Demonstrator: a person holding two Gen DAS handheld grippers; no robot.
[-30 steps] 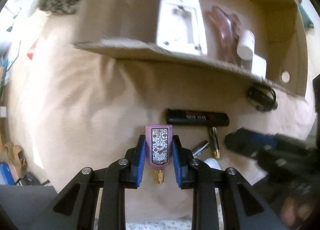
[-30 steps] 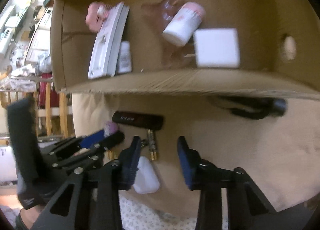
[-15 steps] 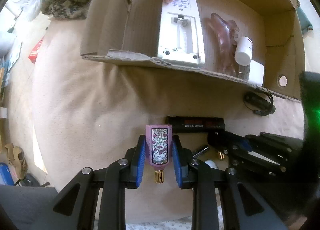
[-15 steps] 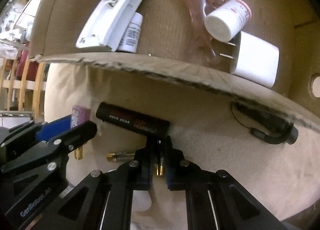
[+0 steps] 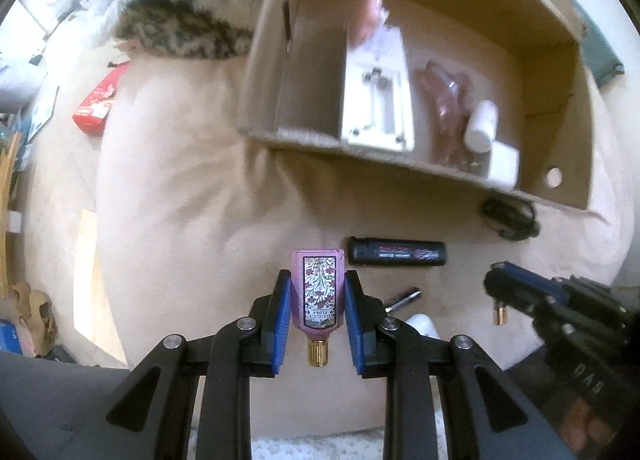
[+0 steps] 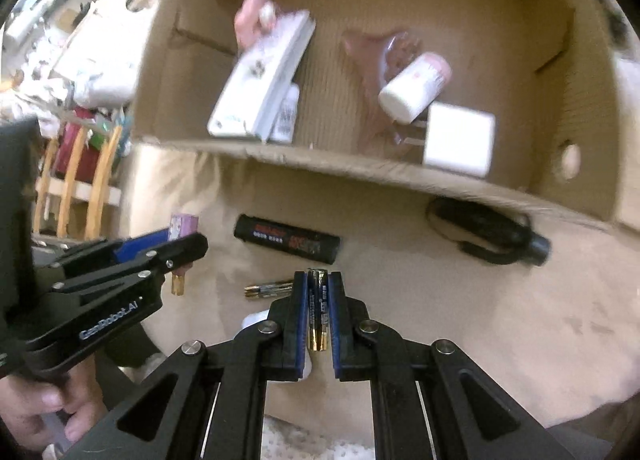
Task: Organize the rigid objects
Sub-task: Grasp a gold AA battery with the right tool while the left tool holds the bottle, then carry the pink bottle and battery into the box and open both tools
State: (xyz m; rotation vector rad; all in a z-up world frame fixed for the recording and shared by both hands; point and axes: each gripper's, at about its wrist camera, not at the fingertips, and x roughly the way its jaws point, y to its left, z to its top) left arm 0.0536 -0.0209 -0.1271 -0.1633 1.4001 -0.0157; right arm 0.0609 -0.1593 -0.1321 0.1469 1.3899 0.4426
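Observation:
My left gripper [image 5: 318,292] is shut on a pink floral perfume bottle [image 5: 318,294] with a gold cap, held above the beige cushion. My right gripper [image 6: 318,288] is shut on a black-and-gold battery [image 6: 318,308], lifted off the cushion. The open cardboard box [image 5: 400,156] lies ahead; inside are a white device [image 6: 260,76], a pink clip [image 6: 376,60], a white-capped bottle [image 6: 414,86] and a white charger [image 6: 458,140]. In the right wrist view the left gripper [image 6: 176,256] is at the left.
On the cushion lie a black tube [image 6: 286,238], a second battery [image 6: 268,290], a black curved object [image 6: 488,236] by the box wall and a white object [image 5: 422,324]. A red packet [image 5: 96,104] and a fur item [image 5: 180,20] lie far left.
My right gripper closed on the battery and lifted it off the cushion, pulling back to the right. My left gripper kept hold of the perfume bottle and rose slightly.

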